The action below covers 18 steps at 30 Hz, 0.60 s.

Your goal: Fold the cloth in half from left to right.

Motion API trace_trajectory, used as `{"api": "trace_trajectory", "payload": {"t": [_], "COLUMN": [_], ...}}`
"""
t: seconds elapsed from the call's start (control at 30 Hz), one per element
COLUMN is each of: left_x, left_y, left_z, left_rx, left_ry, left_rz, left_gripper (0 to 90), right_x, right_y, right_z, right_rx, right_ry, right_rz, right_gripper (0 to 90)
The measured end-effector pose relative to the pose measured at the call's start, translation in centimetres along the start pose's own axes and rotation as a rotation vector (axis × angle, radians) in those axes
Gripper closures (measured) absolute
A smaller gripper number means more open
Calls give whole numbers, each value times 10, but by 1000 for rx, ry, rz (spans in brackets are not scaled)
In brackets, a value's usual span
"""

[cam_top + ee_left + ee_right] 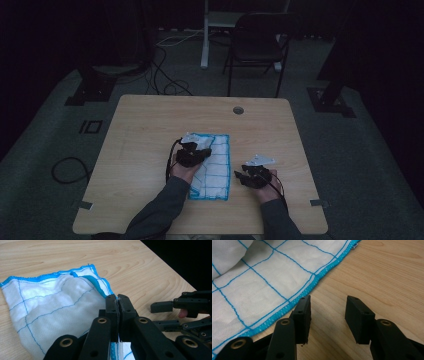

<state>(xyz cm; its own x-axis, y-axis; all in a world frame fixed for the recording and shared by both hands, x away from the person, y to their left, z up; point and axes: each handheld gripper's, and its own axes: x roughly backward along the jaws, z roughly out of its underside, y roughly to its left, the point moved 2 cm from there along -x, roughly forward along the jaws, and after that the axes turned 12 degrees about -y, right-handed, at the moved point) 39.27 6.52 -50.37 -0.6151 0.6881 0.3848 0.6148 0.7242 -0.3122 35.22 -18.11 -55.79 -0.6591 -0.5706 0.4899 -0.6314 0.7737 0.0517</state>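
Wooden table (pixel 150 125) | cloth (pixel 50 312) edge pinched between left gripper (pixel 117 298) fingers (pixel 111 312)

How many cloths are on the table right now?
1: the white cloth with blue edging lies mid-table, its edge pinched in the left gripper. The right gripper stands open beside its hem.

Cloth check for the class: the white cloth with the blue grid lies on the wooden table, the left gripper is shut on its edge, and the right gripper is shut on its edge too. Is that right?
Not quite. The right gripper is not shut on the cloth: the right gripper view shows its jaws apart over bare table, beside the blue hem. The left gripper is shut on the cloth's edge.
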Motion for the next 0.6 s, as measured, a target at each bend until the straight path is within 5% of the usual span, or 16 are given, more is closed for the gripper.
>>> {"api": "trace_trajectory", "payload": {"t": [0.6], "left_x": [-14], "left_y": [-16], "left_z": [-7], "left_rx": [-10], "left_ry": [11], "left_rz": [30], "left_gripper": [886], "right_x": [0], "right_y": [0], "right_z": [0], "right_rx": [-3], "right_ry": [3], "right_rz": [2], "right_gripper": [559]}}
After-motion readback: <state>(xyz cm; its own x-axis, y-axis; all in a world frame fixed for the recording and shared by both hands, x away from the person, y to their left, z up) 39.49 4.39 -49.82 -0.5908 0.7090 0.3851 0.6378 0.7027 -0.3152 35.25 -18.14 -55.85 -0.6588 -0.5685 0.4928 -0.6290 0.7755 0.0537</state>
